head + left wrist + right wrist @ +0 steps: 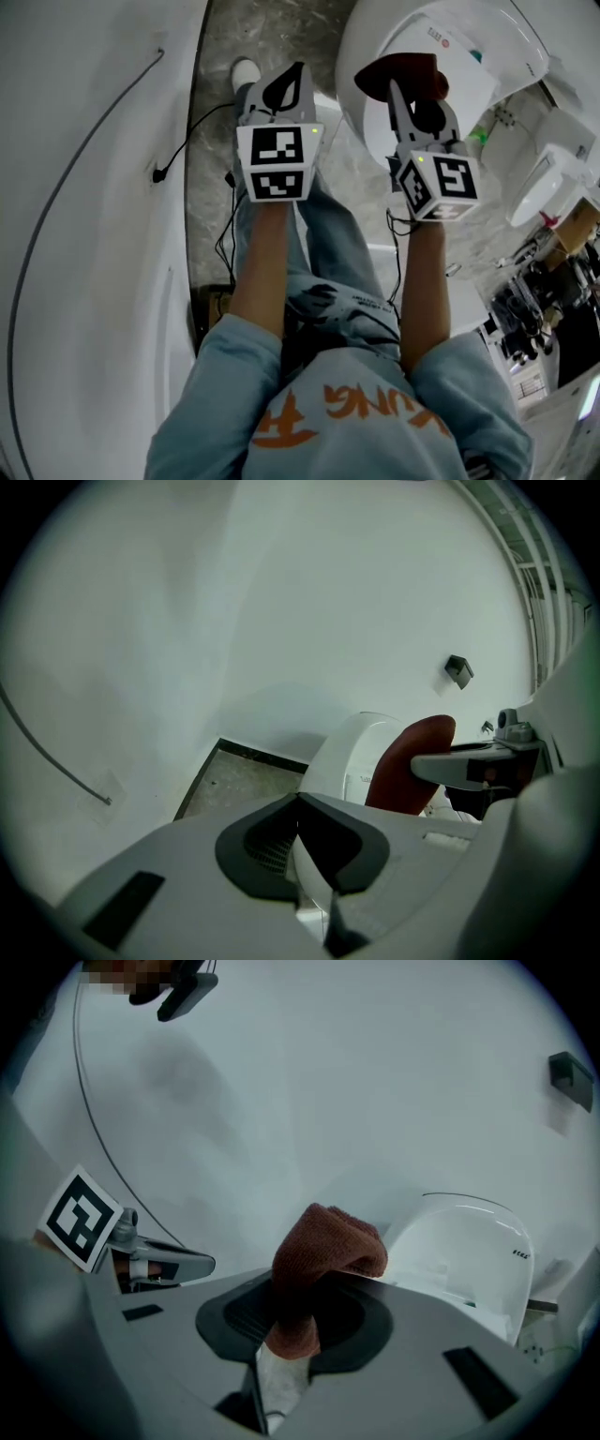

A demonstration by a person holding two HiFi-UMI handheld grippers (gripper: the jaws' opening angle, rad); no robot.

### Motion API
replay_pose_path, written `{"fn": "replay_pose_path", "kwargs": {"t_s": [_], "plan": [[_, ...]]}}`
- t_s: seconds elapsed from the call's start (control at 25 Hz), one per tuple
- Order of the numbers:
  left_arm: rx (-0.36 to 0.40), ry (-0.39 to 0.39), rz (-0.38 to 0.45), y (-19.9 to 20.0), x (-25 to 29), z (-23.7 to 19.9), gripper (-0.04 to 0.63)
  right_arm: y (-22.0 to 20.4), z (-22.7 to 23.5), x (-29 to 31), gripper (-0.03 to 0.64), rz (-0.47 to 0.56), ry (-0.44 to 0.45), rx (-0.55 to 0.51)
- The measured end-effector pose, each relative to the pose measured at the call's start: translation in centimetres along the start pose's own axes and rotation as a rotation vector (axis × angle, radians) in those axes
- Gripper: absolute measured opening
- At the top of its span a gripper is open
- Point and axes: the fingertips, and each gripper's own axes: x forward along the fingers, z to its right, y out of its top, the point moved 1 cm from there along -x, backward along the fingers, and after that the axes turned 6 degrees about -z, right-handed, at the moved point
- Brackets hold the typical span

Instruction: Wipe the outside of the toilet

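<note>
The white toilet (pixel 469 56) stands at the upper right of the head view, its lid down. My right gripper (pixel 405 94) is shut on a dark red cloth (pixel 405 73), held just above the toilet's front left edge. In the right gripper view the cloth (pixel 323 1260) bulges out from between the jaws, with the toilet (pixel 469 1255) beyond on the right. My left gripper (pixel 289 86) hovers over the grey floor to the left of the toilet, shut with nothing in it. The left gripper view shows the toilet (pixel 349 752) and the cloth (pixel 408 761) ahead.
A white curved wall (pixel 84 234) with a thin black cable (pixel 75 169) fills the left. Black cables (pixel 202 122) trail over the grey floor by my shoe (pixel 246 70). Another white fixture (pixel 553 178) and cluttered items (pixel 534 309) stand at the right.
</note>
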Motion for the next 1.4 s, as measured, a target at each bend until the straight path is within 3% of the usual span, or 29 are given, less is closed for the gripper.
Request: {"fn": "replay_pose_path", "kwargs": {"t_s": [0.48, 1.12, 1.4], "plan": [[0.014, -0.022, -0.056, -0.5, 5.5, -2.3, -0.006, 0.9, 3.3, 8.5, 0.089, -0.064, -0.014, -0.104], [0.018, -0.053, -0.101, 0.1, 9.9, -5.0, -0.006, 2.8, 6.0, 19.2, 0.087, -0.224, 0.02, -0.441], [0.004, -0.063, -0.134, -0.6, 10.8, -6.2, -0.006, 0.6, 7.0, 22.5, 0.087, -0.402, 0.041, -0.648]]}}
